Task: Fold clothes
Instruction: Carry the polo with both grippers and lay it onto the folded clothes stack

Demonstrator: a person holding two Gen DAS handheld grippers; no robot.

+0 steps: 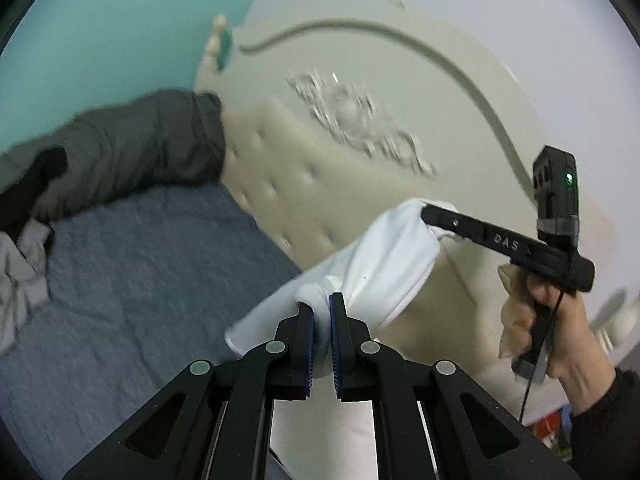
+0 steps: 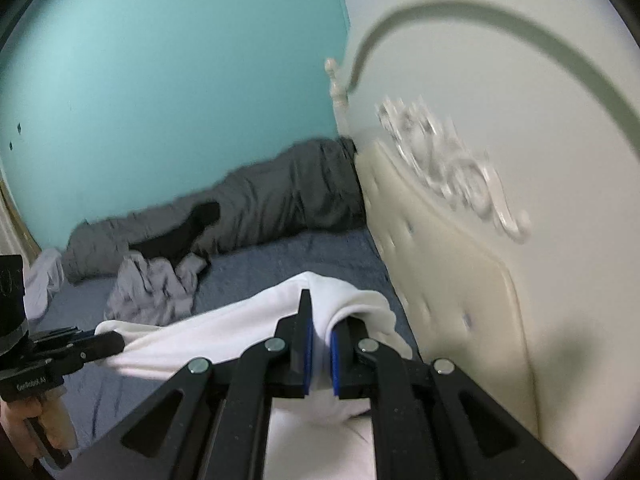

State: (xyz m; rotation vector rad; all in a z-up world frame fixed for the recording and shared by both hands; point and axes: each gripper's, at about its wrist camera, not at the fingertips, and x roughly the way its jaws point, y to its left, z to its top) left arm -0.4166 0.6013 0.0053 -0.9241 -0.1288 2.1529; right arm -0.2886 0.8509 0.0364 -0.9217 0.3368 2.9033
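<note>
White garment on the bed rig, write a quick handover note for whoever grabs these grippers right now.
Left gripper: shut on the white garment.
Right gripper: shut on another part of the same garment, which is stretched between the two above the blue bedsheet.
Done: garment picked up; no fold visible yet.
Left: lay it flat, fold it, then the crumpled grey clothes by the grey duvet.

A bed with blue sheet [image 2: 288,256] fills mid-frame; a grey duvet [image 2: 280,200], black garment [image 2: 188,232] and crumpled grey clothes [image 2: 156,284] lie left.
</note>
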